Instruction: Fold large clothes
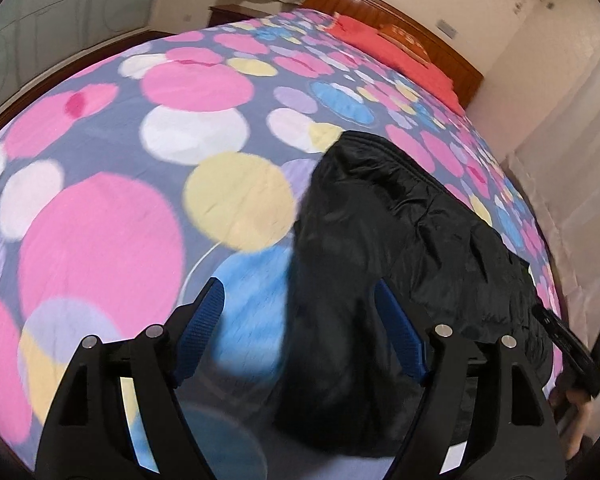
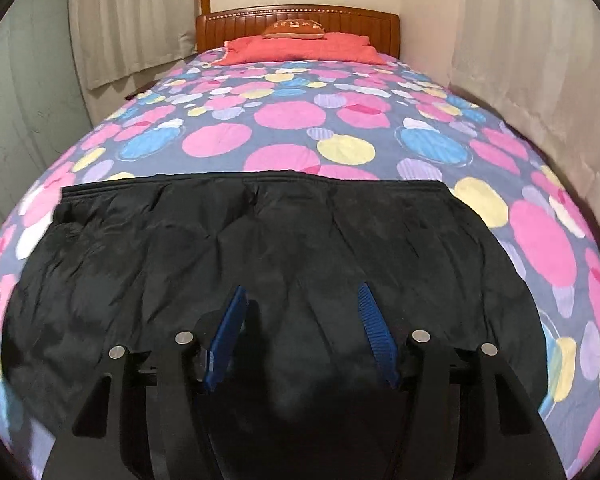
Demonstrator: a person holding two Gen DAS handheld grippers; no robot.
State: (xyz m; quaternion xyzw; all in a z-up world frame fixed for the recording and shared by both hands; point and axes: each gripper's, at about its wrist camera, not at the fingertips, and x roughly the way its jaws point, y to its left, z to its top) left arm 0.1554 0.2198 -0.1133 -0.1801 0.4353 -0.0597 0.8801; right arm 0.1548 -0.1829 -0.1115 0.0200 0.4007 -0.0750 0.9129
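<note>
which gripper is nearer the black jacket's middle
Right. The right gripper hovers open over the middle of the black jacket; the left gripper, also open, sits at the jacket's end, half over the dotted bedspread.

The jacket [image 2: 260, 248] lies spread on the bedspread [image 2: 284, 120], directly ahead of and beneath the right gripper [image 2: 302, 300], reaching out to both its sides. Beyond the jacket's far hem, farther ahead of that gripper, the bedspread runs to a pillow [image 2: 300, 50], with a small cushion [image 2: 294, 29] on it and the headboard [image 2: 300, 20] behind. From the left gripper [image 1: 300, 300], the jacket sits ahead and to the right, bare bedspread [image 1: 140, 160] to the left; the right gripper [image 1: 568, 344] shows far right
</note>
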